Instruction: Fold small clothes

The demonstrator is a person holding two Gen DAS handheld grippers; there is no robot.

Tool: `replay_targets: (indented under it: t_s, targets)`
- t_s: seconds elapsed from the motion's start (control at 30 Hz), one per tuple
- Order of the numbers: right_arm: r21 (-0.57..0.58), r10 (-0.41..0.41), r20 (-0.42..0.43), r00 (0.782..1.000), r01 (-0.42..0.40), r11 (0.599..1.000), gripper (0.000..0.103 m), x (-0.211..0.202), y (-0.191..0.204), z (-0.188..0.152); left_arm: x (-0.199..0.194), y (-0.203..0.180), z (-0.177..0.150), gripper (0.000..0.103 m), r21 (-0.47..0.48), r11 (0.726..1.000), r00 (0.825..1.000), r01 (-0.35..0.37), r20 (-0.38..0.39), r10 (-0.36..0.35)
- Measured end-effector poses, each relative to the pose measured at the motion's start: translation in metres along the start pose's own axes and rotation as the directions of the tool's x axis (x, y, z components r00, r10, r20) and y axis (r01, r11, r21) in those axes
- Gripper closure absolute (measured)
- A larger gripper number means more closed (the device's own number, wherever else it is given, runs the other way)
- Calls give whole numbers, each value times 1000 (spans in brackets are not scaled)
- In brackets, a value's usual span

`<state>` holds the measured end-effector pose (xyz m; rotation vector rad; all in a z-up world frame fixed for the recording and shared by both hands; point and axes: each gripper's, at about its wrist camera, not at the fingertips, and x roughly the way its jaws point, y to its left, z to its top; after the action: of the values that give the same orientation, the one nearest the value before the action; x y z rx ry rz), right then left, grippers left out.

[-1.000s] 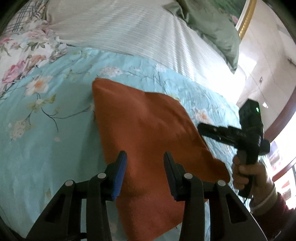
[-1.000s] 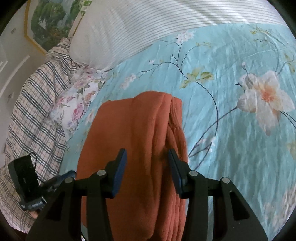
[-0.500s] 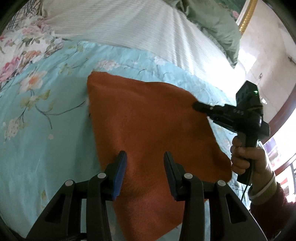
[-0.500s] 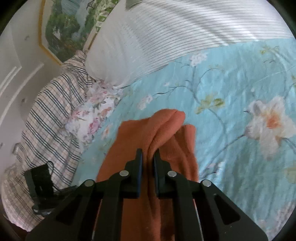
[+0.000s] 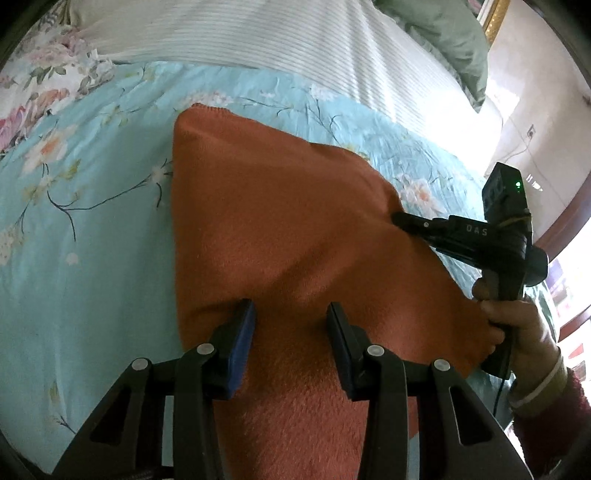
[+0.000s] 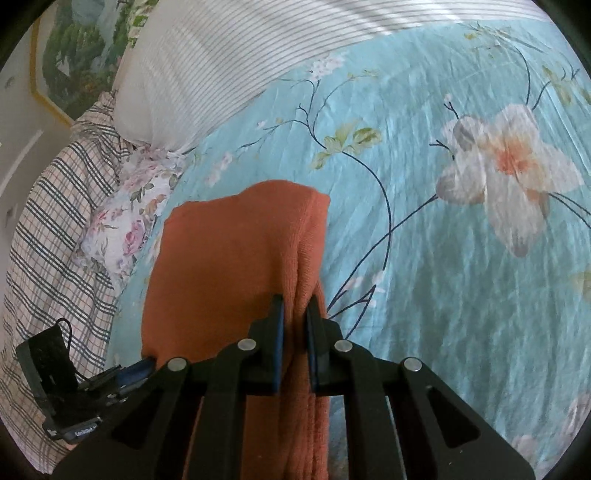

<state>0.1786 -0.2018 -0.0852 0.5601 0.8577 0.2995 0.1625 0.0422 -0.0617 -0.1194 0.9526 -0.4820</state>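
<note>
Rust-orange knitted cloth, already folded over, is pinched along its thick right edge by the right claw, whose blades have just closed on the layers. The left claw stands part open over the near edge, gripping nothing. Soft, light and limp, the cloth likely sags unless taken at edges or corners. It lies on the turquoise floral bed sheet.

Left wrist view: sits behind left gripper, looks down along fingers, close over orange cloth, right gripper at right edge. Right wrist view: same steep close angle from opposite side. Both share cloth, blue floral bedspread, striped pillow.
</note>
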Motion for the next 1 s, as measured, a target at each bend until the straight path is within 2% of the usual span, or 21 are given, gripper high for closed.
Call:
replay_targets:
  t_s: [0.03, 0.1, 0.2, 0.3, 0.37, 0.43, 0.57, 0.67, 0.8, 1.0]
  targets:
    - [5, -3, -5, 1000, 3, 1000, 91, -1, 1, 1, 1, -1, 0, 63, 6, 1000, 1000, -7, 1, 7]
    - [10, -10, -5, 1000, 10, 1000, 84, -7, 3, 3, 4, -4, 0, 62, 13, 1000, 1000, -22, 2, 22]
    - [-16, -50, 38, 998, 51, 999, 84, -26, 13, 9, 0, -4, 2, 62, 8, 1000, 1000, -19, -6, 19]
    - [-71, 0, 65, 998, 5, 997, 84, -38, 38, 19, -11, 3, 9, 62, -25, 999, 1000, 22, 7, -22]
    - [-108, 45, 21, 999, -43, 993, 84, -27, 55, 25, -16, 9, 17, 63, -47, 999, 999, 23, 25, -22]
    - [-126, 45, -17, 999, -47, 991, 84, -11, 62, 29, -14, 16, 31, 64, -61, 998, 999, 15, 35, -13]
    - [-104, -52, -53, 997, 47, 993, 85, 28, 48, 37, 3, 26, 59, 66, -87, 995, 998, -54, 34, 57]
    - [-33, -64, -44, 997, 63, 998, 97, 40, 21, 41, 28, 35, 78, 66, -108, 988, 994, -109, -16, 108]
    - [-10, -57, -34, 998, 56, 998, 98, 29, 16, 41, 47, 37, 87, 67, -80, 983, 986, -166, -41, 163]
    - [-76, -4, -20, 1000, 2, 997, 95, -14, 39, 21, 32, 36, 82, 69, -93, 984, 989, -149, -23, 148]
